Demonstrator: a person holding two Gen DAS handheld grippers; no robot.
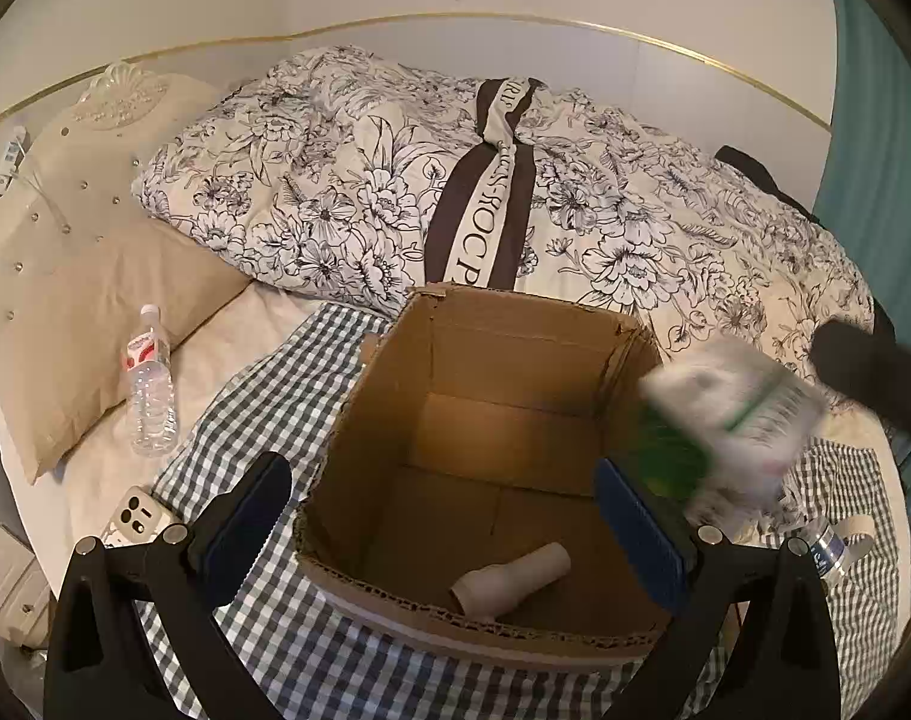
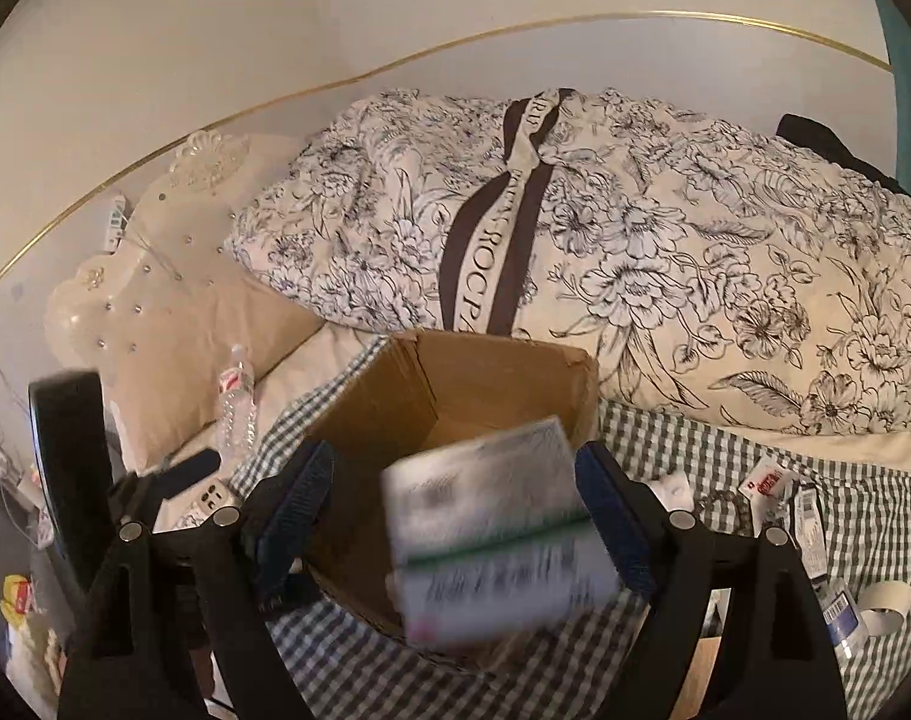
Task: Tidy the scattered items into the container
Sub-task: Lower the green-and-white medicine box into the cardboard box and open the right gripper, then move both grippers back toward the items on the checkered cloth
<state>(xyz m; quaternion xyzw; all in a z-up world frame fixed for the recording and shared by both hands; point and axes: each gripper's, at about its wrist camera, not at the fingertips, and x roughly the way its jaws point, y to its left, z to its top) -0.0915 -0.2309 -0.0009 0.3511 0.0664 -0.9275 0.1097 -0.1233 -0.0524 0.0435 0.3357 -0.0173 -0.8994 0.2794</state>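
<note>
1. While the open brown corrugated cardboard box sits on the green-and-white checked cloth covering the bed, it holds only one cardboard tube on its floor, so I judge the tidying barely begun.
2. Over the box's right rim, a blurred white-and-green printed packet lies between the jaws of the right claw, which stand wide; whether the pads press it I cannot tell.
3. Left of the box, a clear ribbed plastic bottle and a white phone still wait.
4. Beside the box's near rim, the left claw is released, empty.
</note>
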